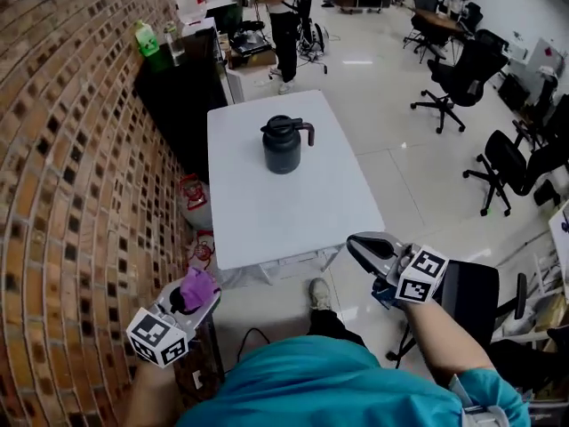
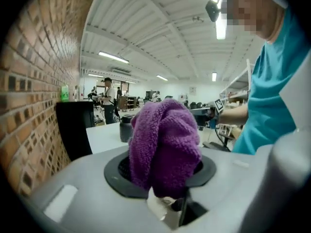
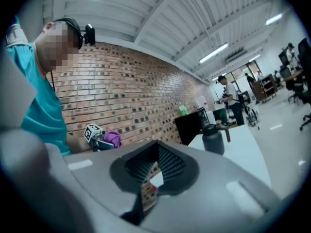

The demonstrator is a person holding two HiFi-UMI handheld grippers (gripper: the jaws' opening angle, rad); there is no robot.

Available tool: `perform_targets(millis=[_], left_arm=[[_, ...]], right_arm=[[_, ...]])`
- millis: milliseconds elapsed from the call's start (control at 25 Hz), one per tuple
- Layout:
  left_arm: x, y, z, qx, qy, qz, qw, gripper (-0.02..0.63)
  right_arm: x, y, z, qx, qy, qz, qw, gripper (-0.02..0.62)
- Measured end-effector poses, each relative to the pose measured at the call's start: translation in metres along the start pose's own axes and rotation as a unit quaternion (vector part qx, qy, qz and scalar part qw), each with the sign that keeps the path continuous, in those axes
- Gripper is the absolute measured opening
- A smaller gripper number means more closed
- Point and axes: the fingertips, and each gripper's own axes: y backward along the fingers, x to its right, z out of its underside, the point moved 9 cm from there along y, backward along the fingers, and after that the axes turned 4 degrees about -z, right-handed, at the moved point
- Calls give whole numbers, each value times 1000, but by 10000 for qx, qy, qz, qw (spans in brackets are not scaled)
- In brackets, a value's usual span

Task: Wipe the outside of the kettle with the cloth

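- floor is pale and glossy, loads of open room to the right of the table; office chairs sit well out at the far right, some cut off by the frame edge
- brick wall runs down the whole left side; only a narrow strip between it and the table's left edge, and that strip has some red-and-white bags on the floor that I can't make out properly
- table is white and bare apart from the kettle; its near edge is just ahead of both grippers, and neither one is over it
- black cabinet stands at the table's far left corner, against the wall, with a green bottle on top
- kettle is dark and upright on the far half of the table, roughly centred, handle pointing right; clear table all round it
- right gripper is held off the table's near right corner; jaws closed at the tips, nothing in them
- left gripper is low by the wall, short of the near left corner; jaws clamped on the cloth
- cloth is purple and bunched up; it hides the jaw tips and half the kettle in the left gripper view
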Motion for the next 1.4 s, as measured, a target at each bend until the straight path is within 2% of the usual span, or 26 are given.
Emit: perform_targets(millis=[160,400,560,640,760,960,1080,1400], left_arm=[[63,45,46,151,1053,162,9942,170],[146,55,69,417,1527,-118,9873,170],[191,54,74,637,1847,-356,9801,170],[202,57,72,704,1878,-418,9788,170],[211,63,62,735,1704,-377,9819,170],[222,64,78,687,1525,-265,9856,170],[223,68,75,670,1384,-227,9879,170],[177,84,44,791,1313,-248,9879,170]], right_arm=[[-64,34,14,-141,23,62,9999,5],[-102,106,27,-246,284,-99,9992,5],[-117,147,36,-322,148,-286,9990,5],[-125,157,34,-343,192,-301,9988,5],[-136,165,25,-281,406,-153,9987,3],[-141,181,52,-248,518,121,9983,3],[-144,181,54,-214,505,171,9984,3],[-147,130,27,-228,614,176,9977,3]])
